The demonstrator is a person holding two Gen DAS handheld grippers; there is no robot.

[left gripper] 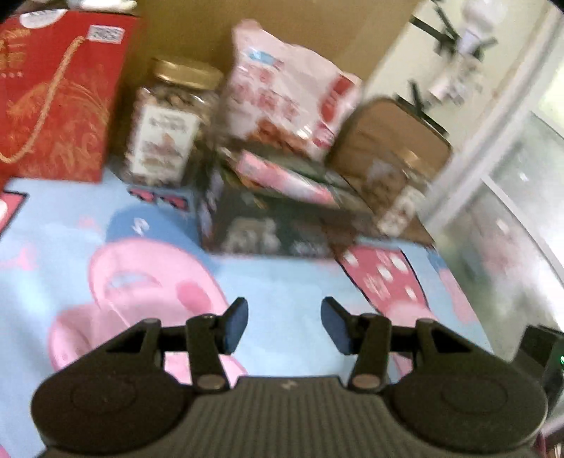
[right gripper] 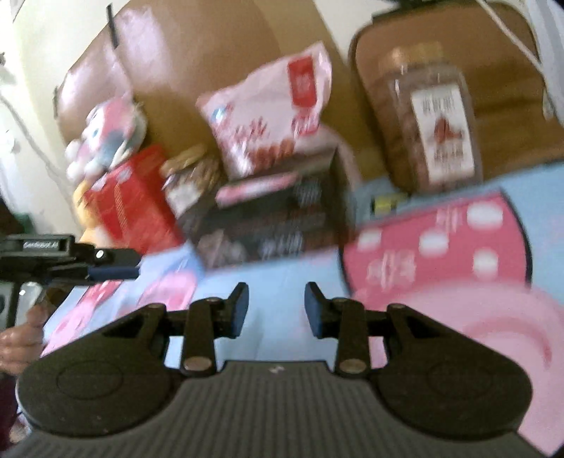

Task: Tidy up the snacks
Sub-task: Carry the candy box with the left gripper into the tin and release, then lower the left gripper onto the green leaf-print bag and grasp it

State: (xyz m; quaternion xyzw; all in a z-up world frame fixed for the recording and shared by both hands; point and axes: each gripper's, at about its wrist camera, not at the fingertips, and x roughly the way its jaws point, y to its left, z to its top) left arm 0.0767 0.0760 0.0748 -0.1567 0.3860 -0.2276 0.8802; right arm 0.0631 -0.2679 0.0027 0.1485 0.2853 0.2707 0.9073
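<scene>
- Left gripper [left gripper: 283, 326]: fingers [left gripper: 235, 326] parted, with nothing between them, over a blue cloth [left gripper: 275, 282] with pink cartoon prints.
- Right gripper [right gripper: 276, 310]: fingers [right gripper: 239, 310] also apart and empty, above the same cloth.
- Ahead of the left fingers, a dark box [left gripper: 268, 218] sits on the cloth; flat pink packets [left gripper: 282, 176] lie stacked in or on it, though blur hides which.
- A pink snack bag [left gripper: 285, 88] stands upright behind the box, leaning on a brown board [left gripper: 282, 21].
- Ahead and left of the left fingers, a clear jar [left gripper: 169, 127] with a gold lid, upright, filled with small brownish pieces, probably nuts.
- Farther left, a red gift bag [left gripper: 60, 91] with a gold cord handle; its contents are hidden.
- Ahead and right of the right fingers, a second jar [right gripper: 430, 119], also full of brownish pieces, stands at the cloth's edge against a tan case [right gripper: 500, 88].
- In the right wrist view a plush toy [right gripper: 105, 137] sits beyond the gift bag.
- A hand [right gripper: 21, 338] holding the left gripper shows at that view's left edge.
</scene>
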